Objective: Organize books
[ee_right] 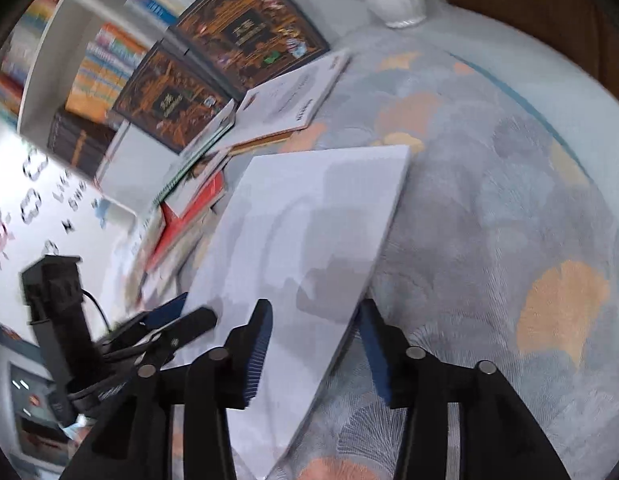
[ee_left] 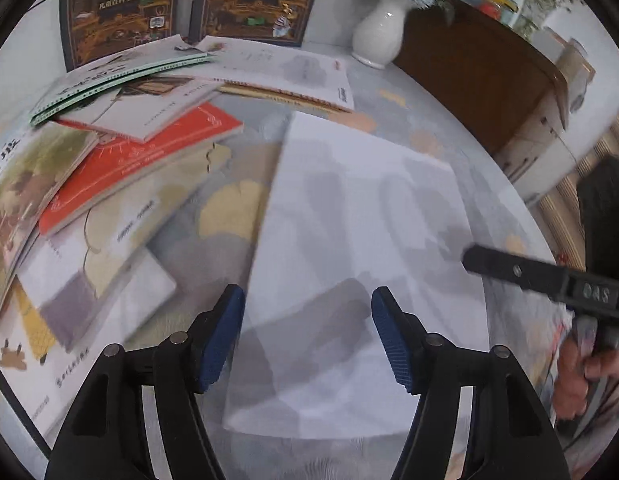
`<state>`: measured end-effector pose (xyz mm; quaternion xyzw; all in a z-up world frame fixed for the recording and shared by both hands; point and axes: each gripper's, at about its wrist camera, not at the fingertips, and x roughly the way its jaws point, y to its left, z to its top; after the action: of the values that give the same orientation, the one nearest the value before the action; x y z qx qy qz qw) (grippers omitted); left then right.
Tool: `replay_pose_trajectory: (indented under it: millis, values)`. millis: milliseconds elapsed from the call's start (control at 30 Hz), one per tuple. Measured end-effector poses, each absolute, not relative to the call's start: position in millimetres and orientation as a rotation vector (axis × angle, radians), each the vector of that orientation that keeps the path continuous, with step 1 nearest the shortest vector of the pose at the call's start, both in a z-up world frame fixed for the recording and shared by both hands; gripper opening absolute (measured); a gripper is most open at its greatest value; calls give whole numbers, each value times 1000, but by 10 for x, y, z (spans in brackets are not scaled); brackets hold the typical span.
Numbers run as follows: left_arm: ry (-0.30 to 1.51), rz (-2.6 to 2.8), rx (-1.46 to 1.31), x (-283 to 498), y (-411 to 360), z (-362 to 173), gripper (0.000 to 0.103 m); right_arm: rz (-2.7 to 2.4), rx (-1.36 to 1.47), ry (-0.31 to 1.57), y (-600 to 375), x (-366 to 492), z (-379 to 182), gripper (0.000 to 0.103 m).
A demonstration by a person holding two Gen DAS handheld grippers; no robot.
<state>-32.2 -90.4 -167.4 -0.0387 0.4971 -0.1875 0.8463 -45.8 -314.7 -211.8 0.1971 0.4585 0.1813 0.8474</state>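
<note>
While both of your grippers, left and right, gape unclenched around the white book, it lies loose on the table, at 3 o'clock from the pile; closing off-centre could slide it.

Pale book cover blurred, unreadable

Left tool jaws apart, right tool jaws apart
</note>
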Motion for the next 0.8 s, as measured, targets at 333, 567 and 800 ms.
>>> replay_pose_trajectory:
  millis: [333,567,800]
  values:
    - [1059,-453,-227,-1355,-440,-1685,63,546,277,1033,-2882,-561,-2150,49]
    - [1065,-303,-162,-1435,-97,-1670,52,766,368,1142,-2858,-797,-2290,48]
    - [1142,-409,-196,-1027,14,-1685,45,858,505,1172,-3101,-973,-2494,48]
